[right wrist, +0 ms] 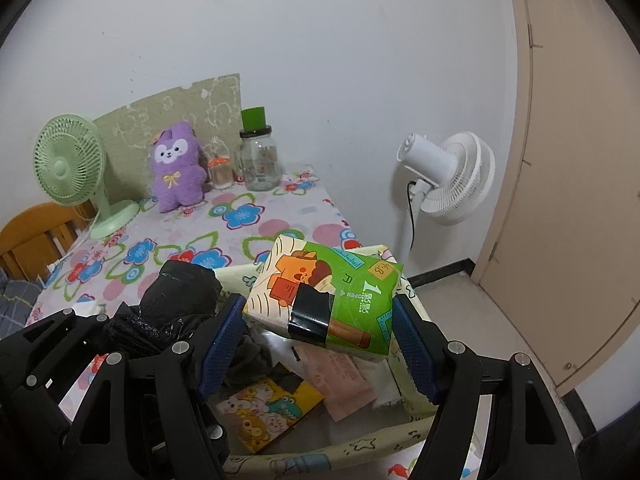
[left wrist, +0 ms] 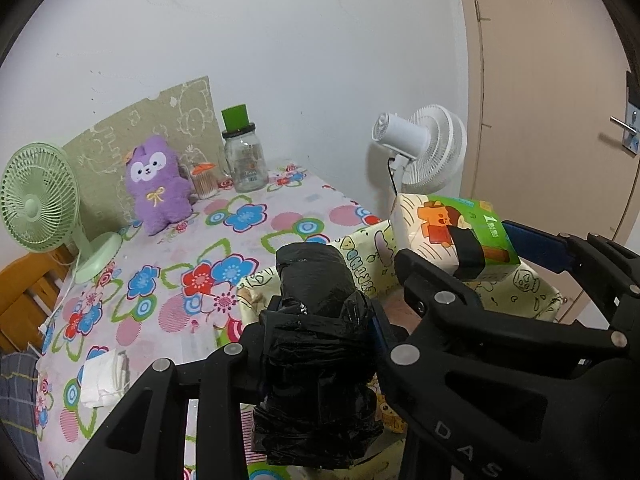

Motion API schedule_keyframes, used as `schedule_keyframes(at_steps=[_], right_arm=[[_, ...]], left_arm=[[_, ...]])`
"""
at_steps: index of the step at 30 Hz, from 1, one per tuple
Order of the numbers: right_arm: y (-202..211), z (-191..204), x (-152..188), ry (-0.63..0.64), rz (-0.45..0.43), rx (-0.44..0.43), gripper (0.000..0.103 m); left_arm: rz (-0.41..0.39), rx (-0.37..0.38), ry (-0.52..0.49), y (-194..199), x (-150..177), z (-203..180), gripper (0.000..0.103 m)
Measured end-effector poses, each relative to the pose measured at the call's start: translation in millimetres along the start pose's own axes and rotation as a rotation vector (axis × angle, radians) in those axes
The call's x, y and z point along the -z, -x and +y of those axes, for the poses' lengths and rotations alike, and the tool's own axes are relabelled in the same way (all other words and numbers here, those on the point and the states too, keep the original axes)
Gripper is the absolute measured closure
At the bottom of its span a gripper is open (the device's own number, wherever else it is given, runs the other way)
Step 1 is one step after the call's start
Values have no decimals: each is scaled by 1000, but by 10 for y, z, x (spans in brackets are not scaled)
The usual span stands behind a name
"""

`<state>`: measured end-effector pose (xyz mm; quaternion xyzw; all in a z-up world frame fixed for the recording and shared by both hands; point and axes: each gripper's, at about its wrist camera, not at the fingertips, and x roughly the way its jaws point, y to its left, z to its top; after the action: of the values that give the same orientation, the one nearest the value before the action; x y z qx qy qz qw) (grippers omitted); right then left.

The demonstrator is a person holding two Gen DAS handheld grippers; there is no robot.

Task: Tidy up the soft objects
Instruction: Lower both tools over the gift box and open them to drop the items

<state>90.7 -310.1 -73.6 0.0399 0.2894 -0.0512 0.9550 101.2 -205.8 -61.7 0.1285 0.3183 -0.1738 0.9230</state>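
Left hand-held gripper [left wrist: 320, 344] was clamped on a roll of black plastic bags [left wrist: 316, 320], nearest the lens. Right hand-held gripper [right wrist: 320, 340] had its blue pads [right wrist: 416, 348] apart around a tissue pack [right wrist: 332, 300]; whether they touched it, could not tell. Pack sat over a fabric storage bin [right wrist: 412, 408], which held a pink packet [right wrist: 344, 376] and a cartoon-print pack [right wrist: 272, 408]. Bin stood at the edge of the floral counter [left wrist: 192, 256]. Purple plush toy [left wrist: 156, 184] stood at the back near the green fan [left wrist: 40, 200] and glass jar [left wrist: 244, 160].
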Motion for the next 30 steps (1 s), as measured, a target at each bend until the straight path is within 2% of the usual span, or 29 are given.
schedule_keyframes(at_steps=[3, 7, 12, 18, 22, 30], right_arm=[[-59, -24, 9, -1, 11, -1, 27], [-145, -36, 2, -1, 28, -4, 27], [-213, -54, 5, -9, 44, -15, 26], [-211, -51, 12, -17, 56, -22, 23], [-144, -20, 22, -16, 45, -17, 15], [33, 97, 37, -5, 17, -14, 13]], left_arm=[[14, -4, 1, -70, -8, -2, 60], [29, -6, 4, -129, -7, -1, 42], [23, -13, -6, -141, 2, -20, 27], [11, -18, -13, -86, 12, -25, 20], [-5, -20, -16, -8, 31, -9, 17], [-30, -34, -6, 182, 96, 76, 15]])
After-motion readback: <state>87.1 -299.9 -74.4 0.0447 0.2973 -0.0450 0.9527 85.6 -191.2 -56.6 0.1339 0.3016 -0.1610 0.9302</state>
